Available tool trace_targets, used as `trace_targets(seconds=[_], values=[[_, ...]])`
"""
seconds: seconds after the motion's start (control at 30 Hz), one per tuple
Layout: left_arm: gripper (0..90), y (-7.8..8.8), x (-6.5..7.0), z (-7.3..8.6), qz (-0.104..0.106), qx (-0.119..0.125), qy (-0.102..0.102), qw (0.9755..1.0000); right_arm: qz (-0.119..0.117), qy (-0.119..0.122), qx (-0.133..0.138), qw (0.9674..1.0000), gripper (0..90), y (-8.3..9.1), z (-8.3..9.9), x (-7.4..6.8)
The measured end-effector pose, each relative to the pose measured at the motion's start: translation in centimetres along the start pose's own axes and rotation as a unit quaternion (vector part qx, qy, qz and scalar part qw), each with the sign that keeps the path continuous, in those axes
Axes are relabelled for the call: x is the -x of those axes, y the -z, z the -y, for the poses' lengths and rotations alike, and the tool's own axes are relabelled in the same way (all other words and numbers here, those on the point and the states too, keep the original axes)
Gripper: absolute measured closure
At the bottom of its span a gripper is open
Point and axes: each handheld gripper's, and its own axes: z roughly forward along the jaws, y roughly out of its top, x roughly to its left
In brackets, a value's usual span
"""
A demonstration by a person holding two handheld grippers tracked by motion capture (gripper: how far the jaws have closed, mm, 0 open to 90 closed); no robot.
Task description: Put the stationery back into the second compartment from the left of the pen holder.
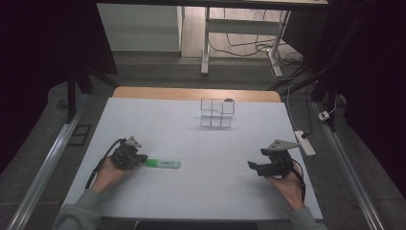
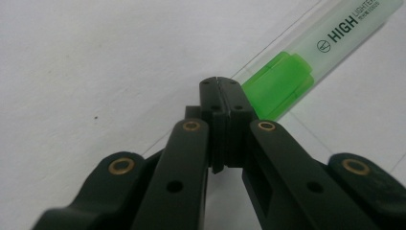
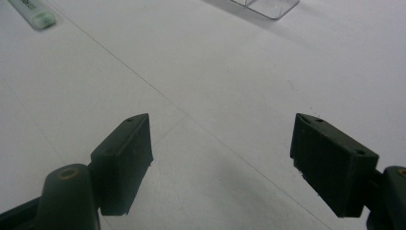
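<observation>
The left gripper (image 1: 139,158) has its jaws pressed together with nothing between them, tips just beside the green cap end of the highlighter (image 1: 163,164), which lies flat on the white table (image 1: 191,191). The right gripper (image 1: 256,167) is spread wide and empty, well apart, with bare surface between. A clear organizer (image 1: 217,113) stands near the far edge; dark floor surrounds the table

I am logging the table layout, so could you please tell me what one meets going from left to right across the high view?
Left gripper → green highlighter → clear plastic organizer → right gripper → white power strip.
</observation>
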Motion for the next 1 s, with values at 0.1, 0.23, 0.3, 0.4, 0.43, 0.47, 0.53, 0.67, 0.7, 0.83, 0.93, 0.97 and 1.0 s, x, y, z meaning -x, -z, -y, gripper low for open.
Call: trace_targets(seconds=[0.1, 0.23, 0.3, 0.4, 0.43, 0.47, 0.53, 0.67, 0.7, 0.83, 0.93, 0.97, 1.0], values=[[88.7, -0.1, 0.4, -0.3, 0.003, 0.000, -0.002, 1.0000, 0.000, -0.001, 0.000, 1.0000, 22.1, 0.0, 0.0, 0.0], [88.7, -0.3, 0.9, -0.6, 0.007, 0.001, -0.002, 1.0000, 0.001, -0.001, -0.003, 1.0000, 22.1, 0.0, 0.0, 0.0], [88.8, -0.4, 1.1, -0.8, 0.010, -0.001, -0.004, 0.9999, 0.000, -0.002, -0.003, 1.0000, 22.0, -0.1, 0.0, 0.0], [88.7, -0.5, 1.5, -1.0, 0.012, 0.000, -0.005, 0.9999, 0.001, -0.002, -0.005, 1.0000, 22.0, -0.1, 0.0, 0.0], [88.7, -0.6, 1.6, -1.1, 0.014, 0.000, -0.005, 0.9999, 0.001, -0.002, -0.005, 1.0000, 21.9, -0.1, 0.0, 0.0], [88.8, -0.7, 1.7, -1.2, 0.015, -0.001, -0.006, 0.9999, 0.001, -0.002, -0.005, 1.0000, 21.9, -0.1, 0.0, 0.0], [88.7, -0.8, 2.0, -1.4, 0.017, -0.002, -0.009, 0.9998, 0.000, -0.002, -0.004, 1.0000, 21.9, -0.1, 0.0, 0.0], [88.7, -1.1, 2.7, -2.0, 0.020, -0.001, -0.014, 0.9997, 0.002, -0.002, -0.006, 1.0000, 21.9, -0.1, 0.0, 0.0], [88.7, -1.2, 2.9, -2.1, 0.021, -0.002, -0.016, 0.9996, 0.001, -0.003, -0.005, 1.0000, 21.9, -0.1, 0.0, 0.0], [88.7, -1.8, 3.7, -2.8, 0.025, -0.003, -0.025, 0.9994, 0.001, -0.003, -0.005, 1.0000, 21.9, -0.1, 0.0, 0.0], [88.7, -2.2, 4.2, -3.3, 0.029, -0.004, -0.030, 0.9991, 0.001, -0.003, -0.006, 1.0000, 21.8, -0.1, 0.0, 0.0], [88.6, -2.2, 4.5, -3.4, 0.025, -0.005, -0.033, 0.9991, 0.001, -0.002, -0.006, 1.0000, 21.8, -0.2, 0.0, 0.0], [88.5, -2.1, 4.5, -3.5, 0.020, -0.008, -0.039, 0.9990, 0.002, -0.001, -0.006, 1.0000, 21.8, -0.1, 0.0, 0.0]])
